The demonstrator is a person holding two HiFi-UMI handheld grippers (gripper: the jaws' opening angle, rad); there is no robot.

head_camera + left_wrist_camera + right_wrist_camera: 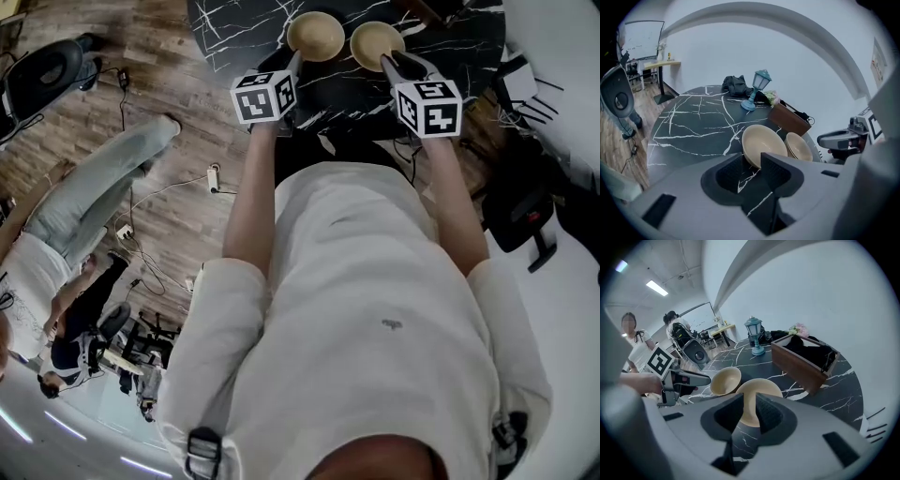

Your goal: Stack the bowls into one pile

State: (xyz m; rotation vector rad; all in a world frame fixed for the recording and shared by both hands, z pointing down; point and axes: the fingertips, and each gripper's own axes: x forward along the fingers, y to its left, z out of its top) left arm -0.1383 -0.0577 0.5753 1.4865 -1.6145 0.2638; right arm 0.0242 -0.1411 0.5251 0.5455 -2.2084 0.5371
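Two cream bowls stand side by side on the black marble table (234, 37). In the head view the left bowl (316, 36) is just ahead of my left gripper (293, 64). The right bowl (376, 44) meets my right gripper (386, 62) at its near rim. In the left gripper view the left gripper (752, 164) is open, the near rim of the left bowl (761, 143) at the mouth of its jaws, table showing between them. In the right gripper view the right gripper (749, 411) is shut on the near wall of the right bowl (759, 392), with the other bowl (725, 379) just left.
A blue lantern (759, 89), a dark bag (735, 85) and a brown wooden box (790, 119) stand at the table's far side. The table's edge is near my body. On the wooden floor to the left are people (84, 216), a chair and cables.
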